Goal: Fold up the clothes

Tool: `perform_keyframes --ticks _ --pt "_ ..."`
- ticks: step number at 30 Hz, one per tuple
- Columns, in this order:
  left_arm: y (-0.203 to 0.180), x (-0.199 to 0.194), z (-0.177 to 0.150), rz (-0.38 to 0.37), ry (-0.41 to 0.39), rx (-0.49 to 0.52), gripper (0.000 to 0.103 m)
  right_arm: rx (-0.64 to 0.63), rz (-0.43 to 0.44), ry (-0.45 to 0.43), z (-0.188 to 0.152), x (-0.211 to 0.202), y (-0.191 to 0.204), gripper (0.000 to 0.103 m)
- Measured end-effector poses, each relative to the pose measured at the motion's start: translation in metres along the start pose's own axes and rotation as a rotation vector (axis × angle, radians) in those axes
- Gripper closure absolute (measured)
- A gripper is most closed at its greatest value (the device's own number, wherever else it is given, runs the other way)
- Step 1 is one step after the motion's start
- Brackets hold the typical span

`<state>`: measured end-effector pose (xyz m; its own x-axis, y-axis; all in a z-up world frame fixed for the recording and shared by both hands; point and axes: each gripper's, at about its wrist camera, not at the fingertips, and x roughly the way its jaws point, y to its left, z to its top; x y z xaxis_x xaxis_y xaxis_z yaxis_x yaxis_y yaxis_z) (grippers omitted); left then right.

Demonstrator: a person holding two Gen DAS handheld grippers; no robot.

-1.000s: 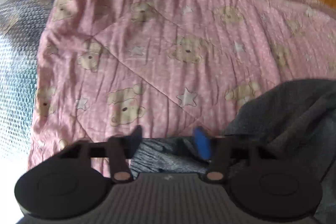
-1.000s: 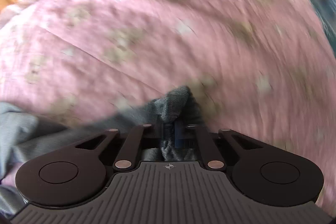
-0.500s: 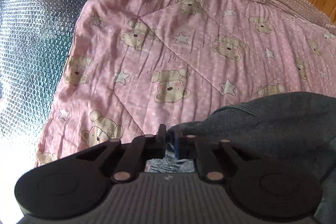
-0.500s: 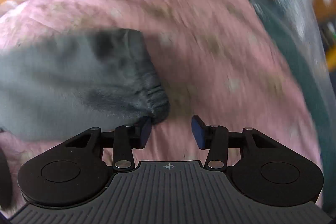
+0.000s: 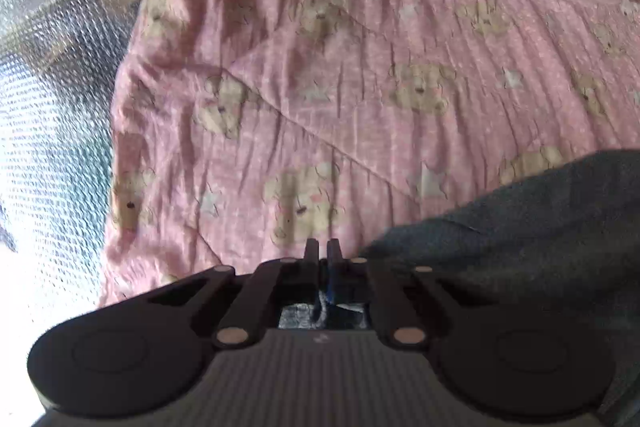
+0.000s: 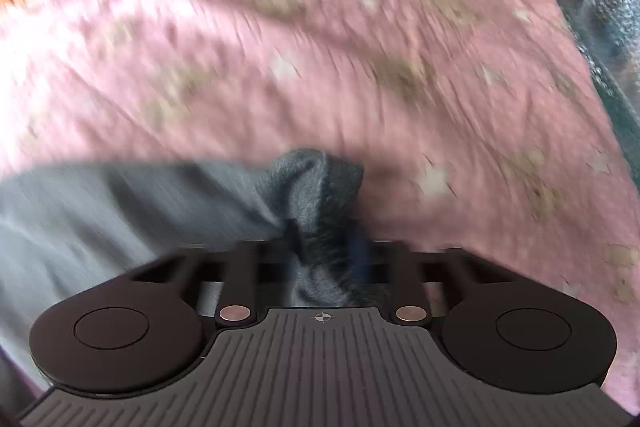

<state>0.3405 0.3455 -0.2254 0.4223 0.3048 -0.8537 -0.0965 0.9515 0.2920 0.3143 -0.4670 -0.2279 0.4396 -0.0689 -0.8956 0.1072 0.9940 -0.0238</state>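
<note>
Grey garment lies on pink bear-print quilt, spreading toward 3 o'clock in left view, 9 o'clock in right view. Left gripper: fingers pressed together, thin fabric edge apparently pinched low between them. Right gripper: clamped on bunched cuff. Judgement: keep both pinches firm, lift evenly, hold edge taut, lay fold flat without dragging quilt.
</note>
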Motion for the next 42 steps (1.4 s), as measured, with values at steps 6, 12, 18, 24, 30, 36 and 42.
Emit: perform_keyframes --ticks 6,12,18,24,30,36,42 --pt "0.028 -0.005 0.06 0.145 -0.09 -0.125 0.103 0.037 -0.048 -0.219 0.061 -0.033 0.013 0.095" --pt "0.05 0.004 0.07 0.155 -0.005 -0.214 0.089 0.103 -0.185 -0.191 0.076 -0.004 0.05 0.05" --pt "0.049 -0.074 -0.04 0.004 -0.052 -0.146 0.047 0.106 0.064 -0.08 -0.037 -0.067 0.102 0.027" --pt "0.09 -0.131 -0.197 -0.046 0.117 -0.38 0.046 0.104 0.461 0.16 -0.181 -0.136 0.163 0.025" --pt "0.099 -0.135 -0.277 -0.207 0.169 -0.635 0.032 0.107 0.536 0.264 -0.257 -0.135 0.232 0.018" --pt "0.081 -0.107 -0.271 -0.234 0.056 -0.579 0.047 0.09 0.374 0.113 -0.271 -0.134 0.28 0.076" --pt "0.114 -0.137 -0.253 -0.26 -0.083 -0.519 0.081 -0.122 0.131 -0.072 -0.237 -0.22 0.215 0.098"
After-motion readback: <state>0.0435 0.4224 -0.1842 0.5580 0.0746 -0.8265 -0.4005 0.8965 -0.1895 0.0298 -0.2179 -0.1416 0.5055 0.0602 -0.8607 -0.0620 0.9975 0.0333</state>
